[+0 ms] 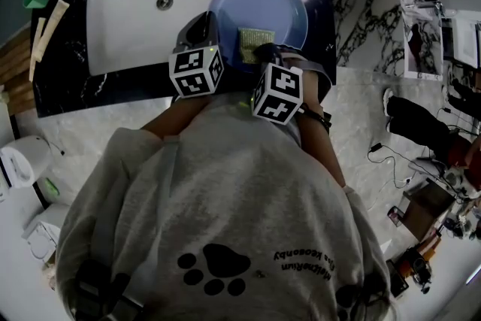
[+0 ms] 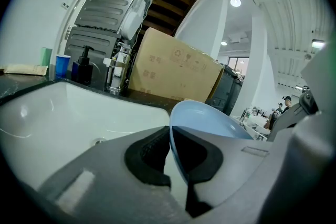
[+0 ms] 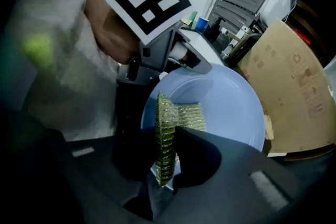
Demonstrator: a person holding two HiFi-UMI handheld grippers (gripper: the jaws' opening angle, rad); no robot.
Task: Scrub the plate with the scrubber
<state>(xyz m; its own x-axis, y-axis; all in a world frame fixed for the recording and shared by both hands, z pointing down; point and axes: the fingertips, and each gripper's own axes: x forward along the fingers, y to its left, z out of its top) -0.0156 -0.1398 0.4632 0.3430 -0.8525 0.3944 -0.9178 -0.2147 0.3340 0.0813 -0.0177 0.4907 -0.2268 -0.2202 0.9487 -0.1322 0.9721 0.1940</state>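
Plate clamped by one gripper, scrubber by the other, beside the sink.

Head view: the blue plate (image 1: 274, 7) sits at the right edge of the white sink (image 1: 128, 19), over the dark counter (image 1: 60, 86). The green scrubber (image 1: 255, 45) rests on the plate's near part. Left gripper view: the left gripper (image 2: 170, 152) has its jaws pressed onto the plate's rim. Right gripper view: the right gripper (image 3: 167, 165) pinches the scrubber on edge, with the scrubber's far end against the plate.

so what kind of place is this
Likely a wash-up station set up in a workshop or lab, not a home: white sink in a black counter, a big cardboard box behind it.
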